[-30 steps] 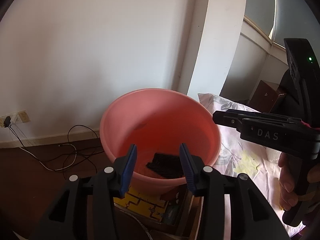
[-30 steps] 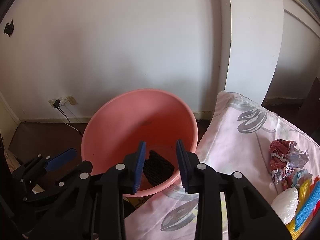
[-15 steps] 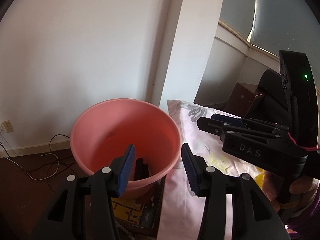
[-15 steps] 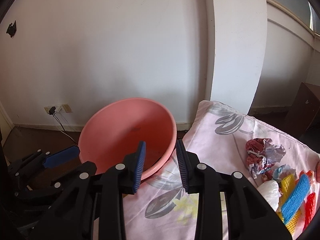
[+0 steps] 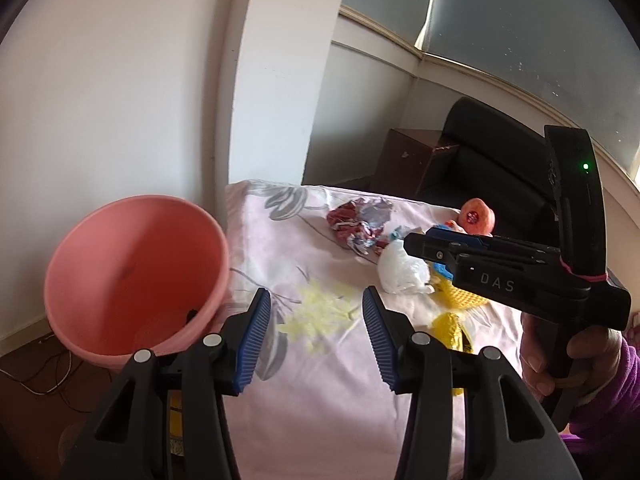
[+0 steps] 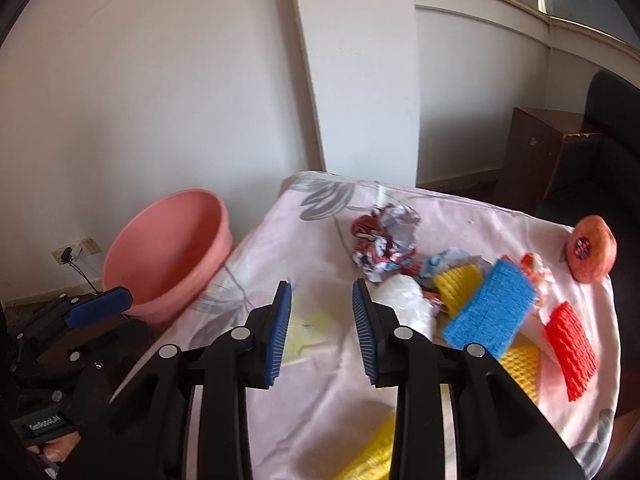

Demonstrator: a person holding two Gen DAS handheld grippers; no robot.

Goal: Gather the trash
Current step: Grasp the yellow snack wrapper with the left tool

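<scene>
Right wrist view: right gripper [image 6: 322, 330] hangs wide open and empty above the pink floral cloth [image 6: 320, 400], with the trash pile just ahead — crumpled wrapper [image 6: 386, 236], white plastic wad [image 6: 406, 304], blue foam net [image 6: 490, 314], red foam net [image 6: 570, 346]. Left gripper [image 5: 316, 336] likewise gapes, holding nothing, beside the pink basin [image 5: 132, 280]. Judged light, soft and springy; pinch the wrapper across its bulk, not a loose edge.

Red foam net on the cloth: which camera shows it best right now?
The right wrist view. There the red foam net lies fully visible at the right edge of the floral cloth, beside the blue foam net. In the left wrist view I can't find it; the right gripper blocks that area.
</scene>
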